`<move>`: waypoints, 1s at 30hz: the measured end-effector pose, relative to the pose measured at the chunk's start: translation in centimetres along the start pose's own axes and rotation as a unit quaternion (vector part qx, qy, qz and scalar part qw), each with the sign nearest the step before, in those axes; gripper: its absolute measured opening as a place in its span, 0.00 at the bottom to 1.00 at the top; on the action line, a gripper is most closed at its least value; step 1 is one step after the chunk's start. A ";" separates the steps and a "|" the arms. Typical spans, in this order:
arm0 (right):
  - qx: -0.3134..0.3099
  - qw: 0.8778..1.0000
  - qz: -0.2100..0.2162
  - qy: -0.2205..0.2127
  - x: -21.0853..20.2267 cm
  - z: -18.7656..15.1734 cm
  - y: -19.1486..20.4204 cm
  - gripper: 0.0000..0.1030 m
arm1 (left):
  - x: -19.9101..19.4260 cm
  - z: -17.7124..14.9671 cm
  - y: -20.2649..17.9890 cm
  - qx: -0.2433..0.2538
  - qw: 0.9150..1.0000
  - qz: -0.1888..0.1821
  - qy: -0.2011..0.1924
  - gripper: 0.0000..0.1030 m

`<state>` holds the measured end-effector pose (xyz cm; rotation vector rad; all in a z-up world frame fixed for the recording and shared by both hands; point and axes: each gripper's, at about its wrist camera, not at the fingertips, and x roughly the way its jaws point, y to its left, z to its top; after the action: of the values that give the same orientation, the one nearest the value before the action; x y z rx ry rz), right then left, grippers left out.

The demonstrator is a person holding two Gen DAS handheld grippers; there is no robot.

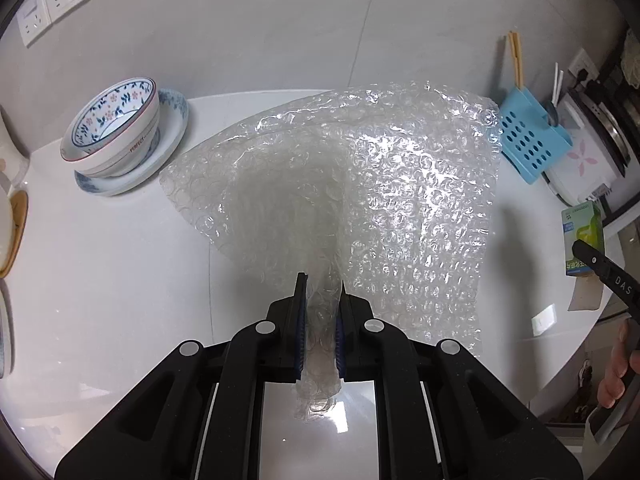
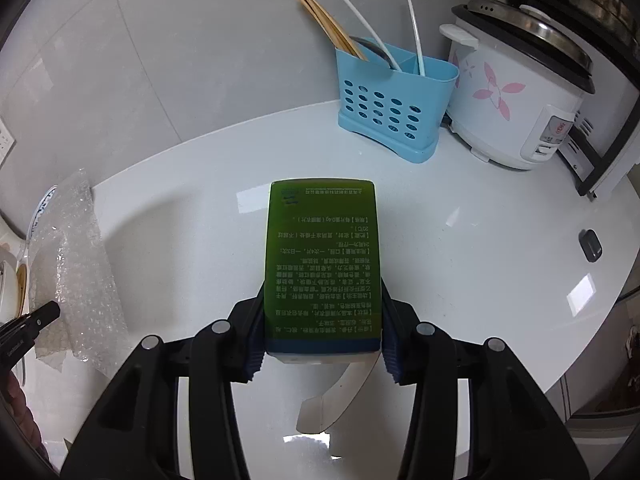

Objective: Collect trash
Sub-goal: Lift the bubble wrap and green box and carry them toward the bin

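Above a white tabletop [image 1: 100, 260], the left gripper [image 1: 321, 280] is pinched tight on a bunched corner of a clear bubble wrap sheet [image 1: 360, 184], which fans out ahead of it. The right gripper [image 2: 323, 288] clamps a green carton [image 2: 323, 260] printed with text, held off the tabletop. A blue utensil holder [image 2: 394, 108] stands beside a rice cooker [image 2: 516, 100]; stacked bowls [image 1: 116, 128] sit at the left.

white plate [image 2: 38, 216] mostly hidden behind bubble wrap [image 2: 76, 280], rice cooker [image 1: 592, 152] cut off by frame edge
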<state>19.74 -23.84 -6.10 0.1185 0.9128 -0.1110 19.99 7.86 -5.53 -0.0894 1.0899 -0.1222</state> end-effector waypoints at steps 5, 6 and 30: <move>-0.006 1.000 0.011 -0.008 -2.1 -1.3 0.4 0.43 | -1.5 -1.5 -1.3 0.006 1.000 -0.010 -0.004 0.10; -0.007 1.000 0.012 -0.010 -2.5 -1.6 0.5 0.43 | -1.7 -1.9 -1.6 0.008 1.000 -0.010 -0.004 0.10; -0.046 0.998 0.035 -0.023 -8.7 -9.9 -0.5 0.43 | -5.8 -10.6 -6.8 0.013 0.999 -0.028 -0.006 0.10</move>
<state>6.67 -22.50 -5.17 0.0619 0.8657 -0.0055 7.60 1.80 -4.40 -0.0977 1.0729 -0.1868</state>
